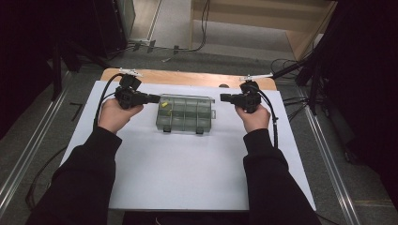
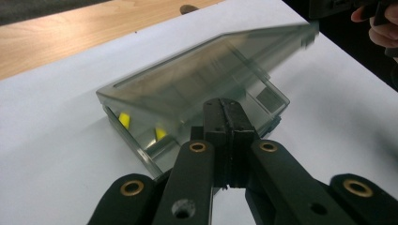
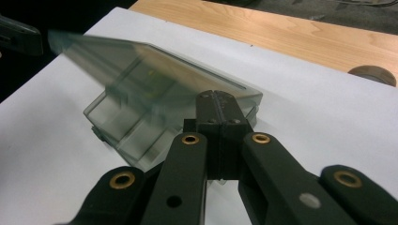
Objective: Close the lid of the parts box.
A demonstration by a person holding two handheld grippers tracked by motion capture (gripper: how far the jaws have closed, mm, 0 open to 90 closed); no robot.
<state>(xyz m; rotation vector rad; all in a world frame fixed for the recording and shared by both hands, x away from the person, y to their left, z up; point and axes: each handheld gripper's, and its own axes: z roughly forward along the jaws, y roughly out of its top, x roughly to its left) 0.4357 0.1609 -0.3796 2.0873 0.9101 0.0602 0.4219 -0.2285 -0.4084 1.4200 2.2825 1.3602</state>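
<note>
While the smoky, clear plastic compartment box (image 1: pixel 184 114) lies on the white sheet (image 1: pixel 187 168), both the left gripper (image 1: pixel 157 98) and the right gripper (image 1: pixel 223 98) flank it, jaws pressed together, empty.

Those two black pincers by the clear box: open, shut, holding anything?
Left gripper: jaws shut, nothing between them, beside the clear compartment box.
Right gripper: jaws shut, nothing held, at the box's other end.

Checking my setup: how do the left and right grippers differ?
The left gripper comes right up to the left end of the box; the right gripper stops short of its right end, with white sheet between. The left gripper's cable bows out wide of the hand; the right gripper's runs down along the sleeve. Both are shut and point inward at the box.
</note>
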